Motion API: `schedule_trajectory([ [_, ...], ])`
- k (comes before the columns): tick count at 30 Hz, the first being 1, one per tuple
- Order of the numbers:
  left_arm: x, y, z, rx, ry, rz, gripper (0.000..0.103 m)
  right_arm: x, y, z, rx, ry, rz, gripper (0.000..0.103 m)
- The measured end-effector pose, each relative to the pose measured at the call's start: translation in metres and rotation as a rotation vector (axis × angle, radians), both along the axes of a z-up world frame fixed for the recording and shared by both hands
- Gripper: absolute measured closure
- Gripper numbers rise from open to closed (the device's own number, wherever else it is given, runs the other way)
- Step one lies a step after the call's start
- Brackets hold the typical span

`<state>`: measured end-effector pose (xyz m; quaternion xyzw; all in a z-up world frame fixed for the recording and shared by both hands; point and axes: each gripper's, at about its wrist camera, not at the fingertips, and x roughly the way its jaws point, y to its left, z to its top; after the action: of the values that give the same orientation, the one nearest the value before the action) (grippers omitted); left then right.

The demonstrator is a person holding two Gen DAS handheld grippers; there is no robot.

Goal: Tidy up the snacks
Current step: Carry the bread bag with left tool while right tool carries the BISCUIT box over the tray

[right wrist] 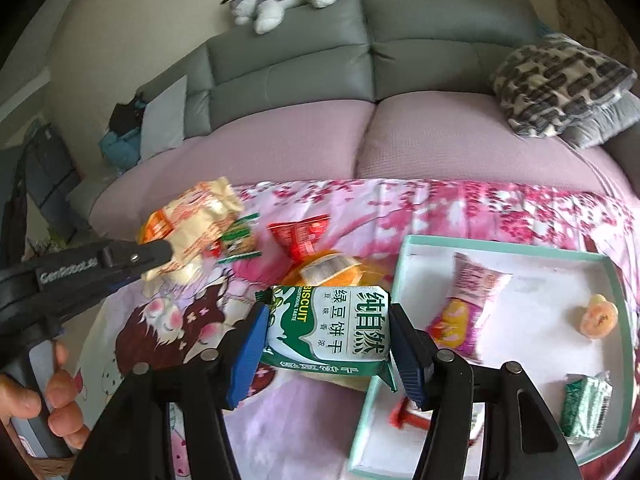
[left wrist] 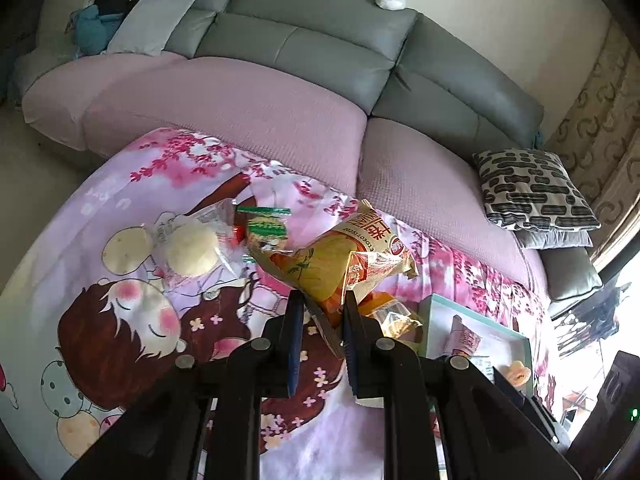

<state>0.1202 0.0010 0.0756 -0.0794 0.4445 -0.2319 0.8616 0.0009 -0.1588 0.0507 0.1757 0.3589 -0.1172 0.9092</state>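
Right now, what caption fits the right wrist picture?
Right gripper holds a green biscuit pack beside the teal box.

Left gripper (left wrist: pixel 322 300) raised above the cloth, black arms and blue-lined jaws pinched on the yellow snack bag (left wrist: pixel 340 260). Right gripper (right wrist: pixel 326 314) tilted forward, fingers (right wrist: pixel 250 344) spread wide around the green biscuit packet (right wrist: pixel 328 324), pressing both its ends. Bare left hand (right wrist: pixel 48 396) curled around the left gripper's handle.

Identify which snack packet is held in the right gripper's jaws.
The green-and-white biscuit packet; the orange-and-yellow packet is in the left gripper.
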Motion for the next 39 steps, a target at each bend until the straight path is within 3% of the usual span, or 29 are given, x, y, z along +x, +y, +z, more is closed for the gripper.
schedule_trajectory([
  [13,-0.037,-0.084,0.004,0.024,-0.068,-0.219,0.084,-0.069,-0.114,0.004,0.066,-0.030,-0.327,0.041],
  [20,-0.053,-0.118,-0.007,0.062,-0.085,-0.279,0.084,-0.109,-0.159,-0.005,0.101,-0.032,-0.481,0.041],
  [26,-0.057,-0.141,-0.028,0.126,-0.094,-0.278,0.084,-0.121,-0.175,-0.013,0.128,-0.017,-0.529,0.041],
  [39,-0.056,-0.166,-0.059,0.236,-0.109,-0.249,0.084,-0.115,-0.179,-0.032,0.177,0.017,-0.511,0.041],
])
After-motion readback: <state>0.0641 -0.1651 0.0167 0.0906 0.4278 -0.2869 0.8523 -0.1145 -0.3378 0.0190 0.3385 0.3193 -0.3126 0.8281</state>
